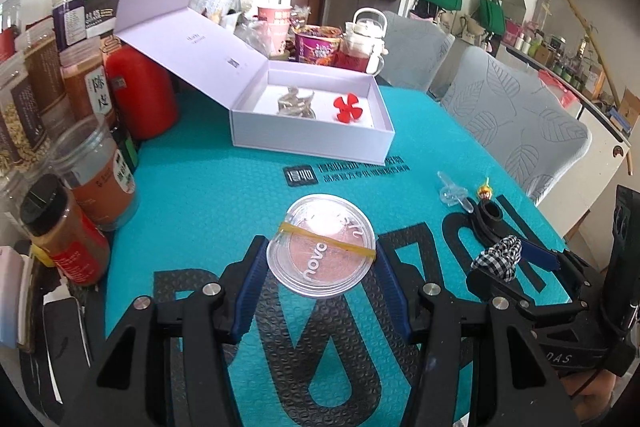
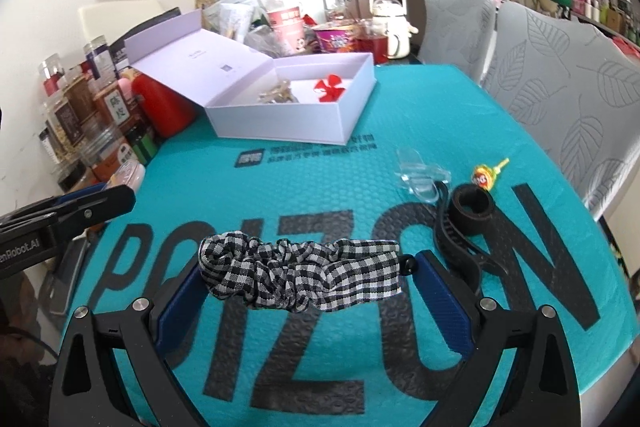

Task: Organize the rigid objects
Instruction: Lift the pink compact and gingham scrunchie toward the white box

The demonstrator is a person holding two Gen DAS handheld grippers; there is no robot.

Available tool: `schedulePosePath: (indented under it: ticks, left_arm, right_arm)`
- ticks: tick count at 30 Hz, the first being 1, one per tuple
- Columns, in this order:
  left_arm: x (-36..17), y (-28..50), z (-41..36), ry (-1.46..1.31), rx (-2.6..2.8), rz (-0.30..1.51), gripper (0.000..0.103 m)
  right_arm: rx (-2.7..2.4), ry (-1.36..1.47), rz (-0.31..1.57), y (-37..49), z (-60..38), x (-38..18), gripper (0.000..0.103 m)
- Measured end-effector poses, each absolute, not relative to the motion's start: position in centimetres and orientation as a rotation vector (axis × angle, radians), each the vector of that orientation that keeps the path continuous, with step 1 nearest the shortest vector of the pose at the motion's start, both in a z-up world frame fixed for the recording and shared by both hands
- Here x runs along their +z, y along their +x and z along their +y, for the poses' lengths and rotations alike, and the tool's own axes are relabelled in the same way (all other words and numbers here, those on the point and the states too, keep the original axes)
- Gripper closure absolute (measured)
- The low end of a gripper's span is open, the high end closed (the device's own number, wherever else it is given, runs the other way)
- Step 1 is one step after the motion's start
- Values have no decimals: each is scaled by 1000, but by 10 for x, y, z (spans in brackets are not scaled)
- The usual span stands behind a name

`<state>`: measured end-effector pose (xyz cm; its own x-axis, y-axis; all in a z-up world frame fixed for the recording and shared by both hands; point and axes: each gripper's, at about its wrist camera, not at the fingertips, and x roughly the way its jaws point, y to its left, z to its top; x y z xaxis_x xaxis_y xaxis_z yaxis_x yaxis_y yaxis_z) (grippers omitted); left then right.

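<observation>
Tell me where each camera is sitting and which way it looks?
Left wrist view: sits on the left gripper, looking forward and down over the teal bubble mat; its two fingers clamp a round clear plastic compact; the right gripper shows at the side.
Right wrist view: sits on the right gripper, looking the same way; its fingers hold a black-and-white checked scrunchie; the left gripper pokes in at the left edge.
Both see the open lilac cardboard box and the red flower-shaped clip.

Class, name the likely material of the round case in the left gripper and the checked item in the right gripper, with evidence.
Round case: probably clear hard plastic, glossy; you see through the lid and it reflects light. Checked item: woven fabric, matte; it gathers in soft folds like a scrunchie.
</observation>
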<state>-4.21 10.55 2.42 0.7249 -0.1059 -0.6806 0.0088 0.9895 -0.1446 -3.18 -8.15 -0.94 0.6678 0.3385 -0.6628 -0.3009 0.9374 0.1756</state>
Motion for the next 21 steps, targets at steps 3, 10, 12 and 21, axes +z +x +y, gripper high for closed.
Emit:
schedulePosePath:
  ticks: [3, 10, 12, 21]
  left_arm:
    - [34, -43, 110, -132, -45, 737, 50]
    - [51, -40, 119, -124, -8, 696, 50]
    - [54, -36, 122, -128, -1, 691, 50]
    - [64, -8, 133, -115, 8, 691, 50]
  right_arm:
    - [386, 42, 746, -31, -74, -2, 3]
    - [430, 15, 728, -23, -60, 10, 3]
    - [440, 2, 721, -18, -56, 15, 3]
    - [471, -56, 690, 14, -42, 39, 3]
